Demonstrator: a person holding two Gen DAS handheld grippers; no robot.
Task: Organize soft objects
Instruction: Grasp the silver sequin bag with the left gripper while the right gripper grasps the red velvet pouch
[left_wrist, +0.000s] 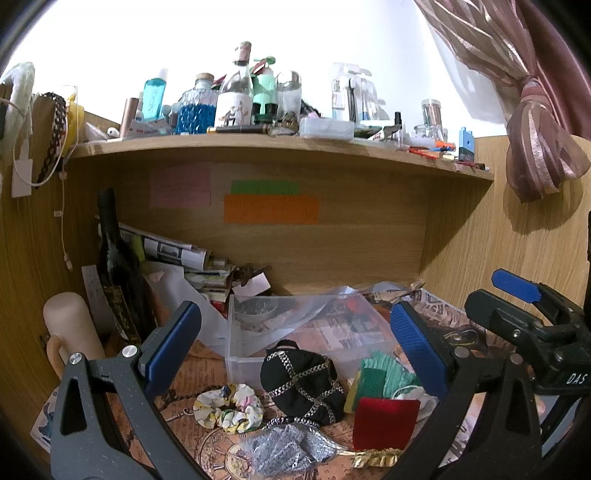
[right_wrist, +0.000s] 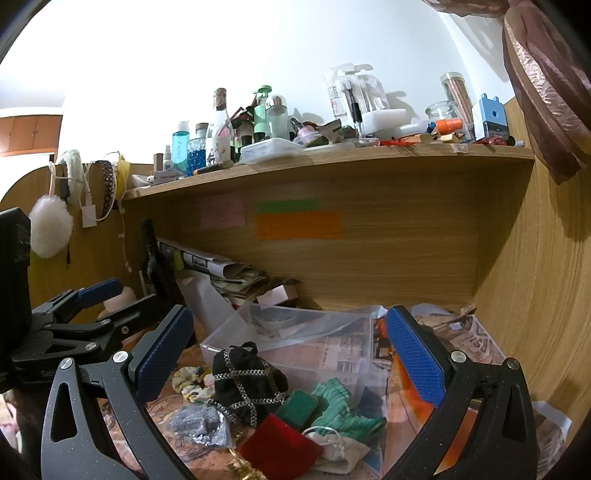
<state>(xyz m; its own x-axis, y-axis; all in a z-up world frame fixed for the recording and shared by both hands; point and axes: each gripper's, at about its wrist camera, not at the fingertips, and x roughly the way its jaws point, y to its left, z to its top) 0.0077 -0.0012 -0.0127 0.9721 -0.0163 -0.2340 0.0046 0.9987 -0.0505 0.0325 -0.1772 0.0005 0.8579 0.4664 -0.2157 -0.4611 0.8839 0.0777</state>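
Soft objects lie in a loose heap between our two sets of fingers, on the patterned paper that covers the surface (left_wrist: 184, 373). Our left gripper (left_wrist: 295, 347) has its blue-padded fingers (left_wrist: 173, 339) spread wide with nothing between them, and our right gripper (right_wrist: 291, 354) is spread the same way, its fingers (right_wrist: 413, 354) holding nothing. Both hover above the heap without touching it. Nearest the middle sits a black pouch (left_wrist: 301, 384) crossed with silver chain, resting against the front wall of a clear plastic bin (left_wrist: 236, 332). Just left of the pouch we see a floral scrunchie (left_wrist: 231, 408), and in front of both a silvery glitter pouch (left_wrist: 284, 450). To the right of the black pouch a red velvet pouch (left_wrist: 384, 422) stands on edge, with a green sponge (right_wrist: 297, 408) and a crumpled green cloth (right_wrist: 341, 410) behind it; a small white drawstring bag (right_wrist: 341, 452) lies just beside the red one. The bin is set just behind the heap. Farther back, under the wooden shelf (left_wrist: 280, 147), a dark bottle (left_wrist: 114, 251) stands upright at the left beside stacked papers (left_wrist: 173, 251), and a cream flask (left_wrist: 70, 328) stands near our left fingers. Sticky notes (left_wrist: 271, 208) in pink, green and orange are stuck to the back panel. Bottles and jars crowd the top of the shelf, and a pink curtain (left_wrist: 532, 147) hangs knotted at the right.
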